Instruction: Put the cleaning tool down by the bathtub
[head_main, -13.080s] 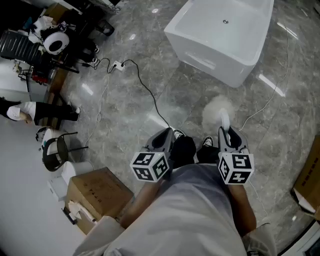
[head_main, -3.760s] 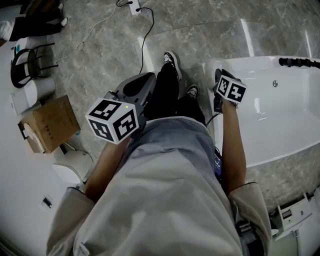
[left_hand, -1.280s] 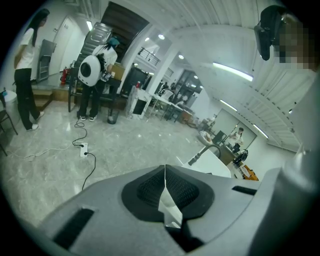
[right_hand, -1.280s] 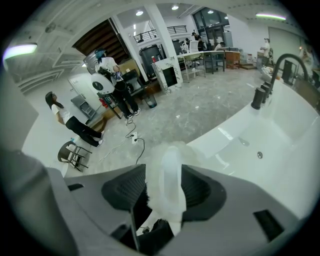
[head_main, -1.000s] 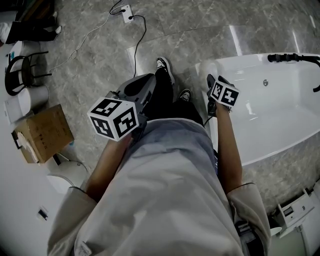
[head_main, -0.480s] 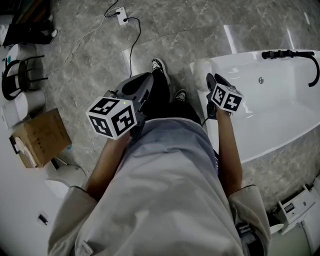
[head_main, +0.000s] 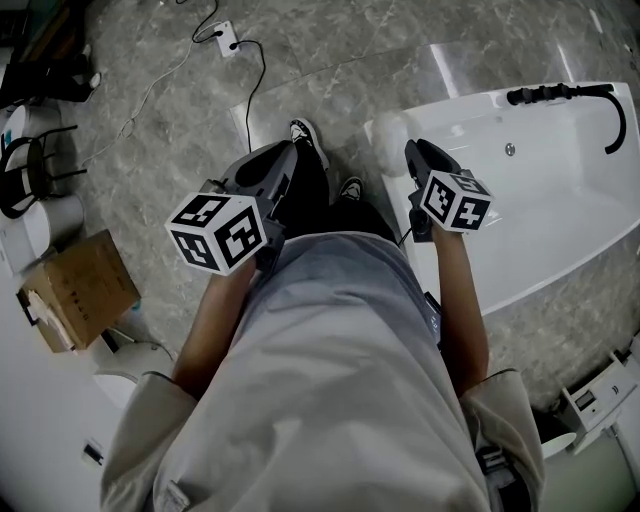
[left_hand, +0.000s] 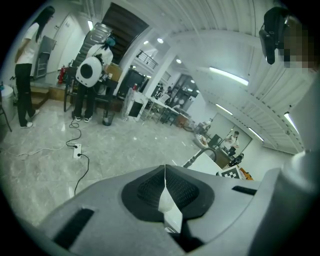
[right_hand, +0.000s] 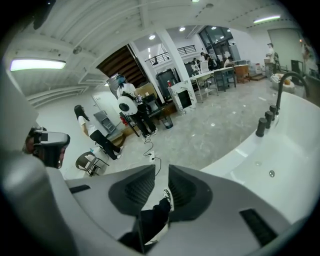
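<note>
Marble floor (head_main: 180, 120) by the bathtub (head_main: 560, 200) is bearing the duster (head_main: 386, 132), just ahead of the right tool (head_main: 415, 152) (empty jaws slightly apart, having just been closing; left tool (head_main: 285, 155) pressed together); best lifting away straight, not brushing it

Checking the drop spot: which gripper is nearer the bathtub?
Right. The right gripper hangs by the end rim of the bathtub; its jaws have just been closing, nothing between them. The left gripper is across the person's legs, over the floor.

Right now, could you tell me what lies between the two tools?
In the head view, the person's dark-trousered legs and sneakers lie between the left tool and the right tool, whose jaws have just been closing with nothing between them.
</note>
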